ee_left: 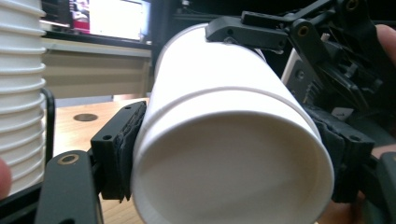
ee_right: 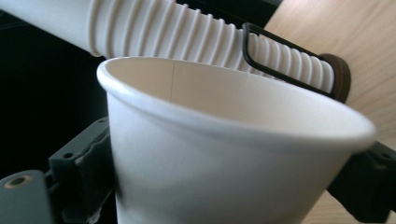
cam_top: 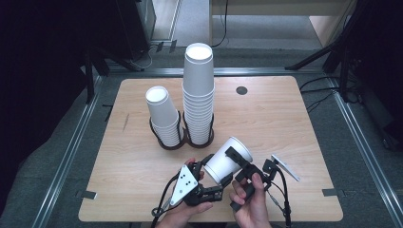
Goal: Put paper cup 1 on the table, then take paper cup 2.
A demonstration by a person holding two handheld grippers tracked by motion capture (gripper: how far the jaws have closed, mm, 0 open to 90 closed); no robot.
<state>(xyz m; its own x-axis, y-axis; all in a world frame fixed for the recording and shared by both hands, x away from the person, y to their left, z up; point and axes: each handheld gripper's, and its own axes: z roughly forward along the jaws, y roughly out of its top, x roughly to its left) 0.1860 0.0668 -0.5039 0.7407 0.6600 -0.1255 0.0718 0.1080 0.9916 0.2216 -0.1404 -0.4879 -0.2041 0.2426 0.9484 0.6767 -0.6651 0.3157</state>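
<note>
While pinching the paper cup (cam_top: pixel 230 159) at both ends, keep it steady just in front of the tall stack of cups (cam_top: pixel 198 95).

Held on its side above the table (cam_top: pixel 285 118), in front of that stack and a little to its right, with the mouth turned up and away. Left gripper (cam_top: pixel 211 173): jaws narrow, pressed on the base end. Right gripper (cam_top: pixel 231 166): jaws wider, closed across the wall just below the rim. Probably best to squeeze only lightly, since thin paper dents easily, most of all near the open mouth. Move both hands together along the cup's own line, without twisting one end against the other. Stay well short of the tall stack and the shorter stack (cam_top: pixel 163 116) to its left; a nudge could likely tip either.
</note>
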